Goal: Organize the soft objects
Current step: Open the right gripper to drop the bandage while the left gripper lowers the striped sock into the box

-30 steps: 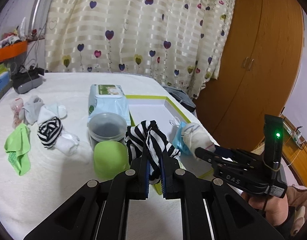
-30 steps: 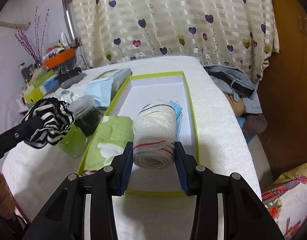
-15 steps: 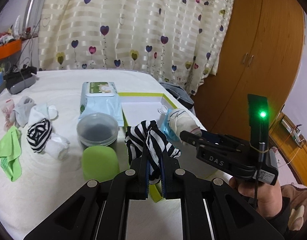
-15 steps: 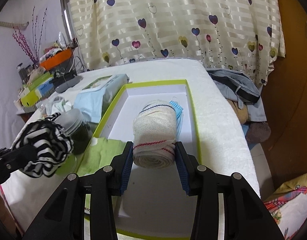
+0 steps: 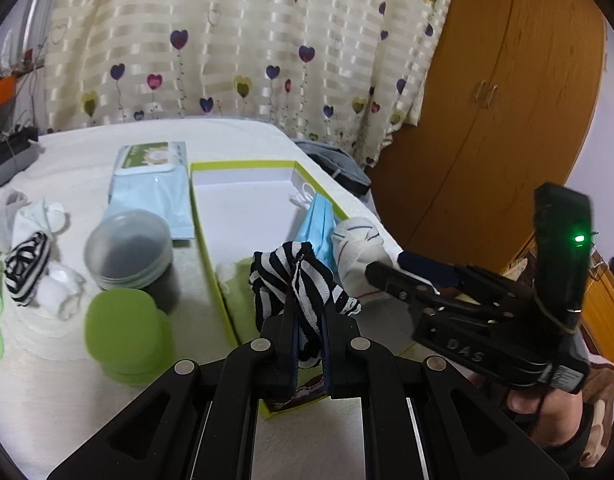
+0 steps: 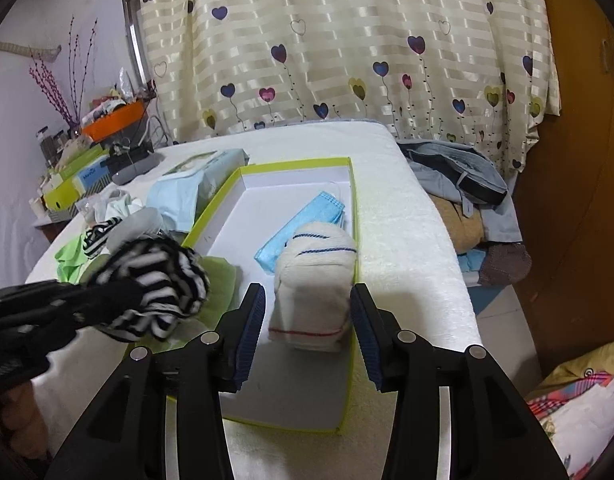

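A striped sock (image 5: pixel 303 280) is clamped in the left gripper (image 5: pixel 309 320) above the box (image 6: pixel 291 172). The right gripper (image 6: pixel 307 316) fingers have just been opening; the white roll (image 6: pixel 313 280) is flanked inside the box, untouched.

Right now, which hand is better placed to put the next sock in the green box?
Left. Its tool is shut on the striped sock beside the green box; the right tool has just been opening around the white sock.
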Demonstrator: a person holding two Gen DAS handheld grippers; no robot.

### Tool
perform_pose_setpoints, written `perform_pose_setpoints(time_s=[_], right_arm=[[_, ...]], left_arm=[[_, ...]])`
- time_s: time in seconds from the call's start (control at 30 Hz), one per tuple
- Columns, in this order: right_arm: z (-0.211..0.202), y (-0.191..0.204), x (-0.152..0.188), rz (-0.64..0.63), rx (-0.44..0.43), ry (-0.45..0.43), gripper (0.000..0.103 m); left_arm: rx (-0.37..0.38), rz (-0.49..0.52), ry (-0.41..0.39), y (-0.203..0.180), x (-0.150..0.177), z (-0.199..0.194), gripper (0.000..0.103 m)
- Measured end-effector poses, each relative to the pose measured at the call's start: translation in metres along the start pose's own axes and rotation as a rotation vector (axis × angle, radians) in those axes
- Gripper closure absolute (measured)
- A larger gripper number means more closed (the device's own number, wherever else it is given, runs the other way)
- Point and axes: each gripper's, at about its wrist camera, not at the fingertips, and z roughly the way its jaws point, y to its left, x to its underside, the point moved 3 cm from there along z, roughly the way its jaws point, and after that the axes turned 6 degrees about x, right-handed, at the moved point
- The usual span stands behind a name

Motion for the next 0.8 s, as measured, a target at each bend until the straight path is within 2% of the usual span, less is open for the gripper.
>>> perform_pose_setpoints(time_s=[0.4, 0.6, 0.8], right_arm=[[-0.005, -0.019, 0.003, 0.045, 0.002, -0.013, 0.057], [-0.008, -0.024, 0.003, 0.06, 0.011, -0.017, 0.057], [-0.016, -0.018, 0.002, 0.048, 0.014, -0.028, 0.057]], left_arm=[[0.056, 0.028, 0.072, -0.016, 0.002, 0.03, 0.094], [0.091, 0.058, 0.065, -0.026, 0.004, 0.024, 0.076], [0.094, 0.058, 0.037, -0.027, 0.003, 0.012, 0.075]])
